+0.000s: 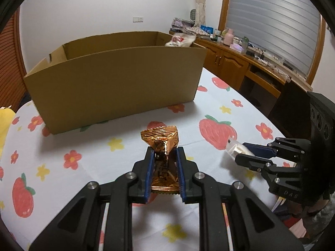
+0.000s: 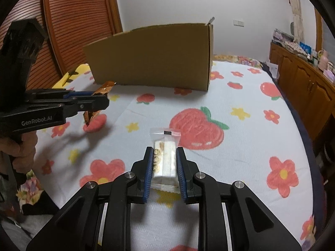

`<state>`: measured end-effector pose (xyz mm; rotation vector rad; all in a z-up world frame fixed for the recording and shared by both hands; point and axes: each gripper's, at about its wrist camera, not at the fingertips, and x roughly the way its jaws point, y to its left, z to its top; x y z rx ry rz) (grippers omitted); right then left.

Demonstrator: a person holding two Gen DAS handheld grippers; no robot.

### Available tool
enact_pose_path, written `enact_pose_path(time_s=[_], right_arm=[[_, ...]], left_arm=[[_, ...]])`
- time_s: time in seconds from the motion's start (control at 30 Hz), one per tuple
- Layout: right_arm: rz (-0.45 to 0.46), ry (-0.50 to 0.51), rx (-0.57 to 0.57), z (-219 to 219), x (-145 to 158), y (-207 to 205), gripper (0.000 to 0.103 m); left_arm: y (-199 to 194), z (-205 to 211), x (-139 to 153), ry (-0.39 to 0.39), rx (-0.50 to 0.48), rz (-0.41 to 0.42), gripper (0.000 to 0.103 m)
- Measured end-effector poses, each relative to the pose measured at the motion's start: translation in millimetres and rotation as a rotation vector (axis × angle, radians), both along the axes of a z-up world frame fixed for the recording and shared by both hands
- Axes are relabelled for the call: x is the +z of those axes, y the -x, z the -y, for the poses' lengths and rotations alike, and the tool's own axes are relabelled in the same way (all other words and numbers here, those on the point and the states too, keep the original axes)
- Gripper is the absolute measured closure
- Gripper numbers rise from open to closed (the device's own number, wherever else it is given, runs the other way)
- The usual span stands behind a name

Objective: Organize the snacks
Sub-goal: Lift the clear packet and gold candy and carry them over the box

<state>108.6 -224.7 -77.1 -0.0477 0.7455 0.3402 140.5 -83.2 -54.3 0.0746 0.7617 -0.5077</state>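
Observation:
My left gripper (image 1: 164, 151) is shut on a copper foil snack packet (image 1: 162, 139) and holds it above the flowered tablecloth, in front of an open cardboard box (image 1: 117, 83). My right gripper (image 2: 164, 151) is shut on a clear-wrapped white snack bar (image 2: 165, 152), also above the cloth. In the left wrist view the right gripper (image 1: 240, 152) is at the right with the white bar (image 1: 235, 147) between its fingers. In the right wrist view the left gripper (image 2: 102, 100) is at the left with the copper packet (image 2: 102, 90), near the box (image 2: 152, 56).
A white snack bag (image 1: 181, 39) pokes above the box's far right corner. The table (image 2: 240, 146) has a strawberry and flower cloth. A wooden cabinet (image 1: 230, 62) with clutter runs along the right wall. A slatted wooden door (image 2: 69, 25) stands behind the box.

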Motion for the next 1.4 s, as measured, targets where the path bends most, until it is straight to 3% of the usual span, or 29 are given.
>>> enact_pose_path(time_s=[0.6,1.4], right_arm=[[0.067,-0.004,0.016,-14,32,-3,0.083],[0.207,0.017,0.061,-39,101,-49,0.083]], left_arm=[[-1,-39,21,0.047,0.099,0.062,0.085],[-24,-62,60,0.013,0.173,0.164,0.085]])
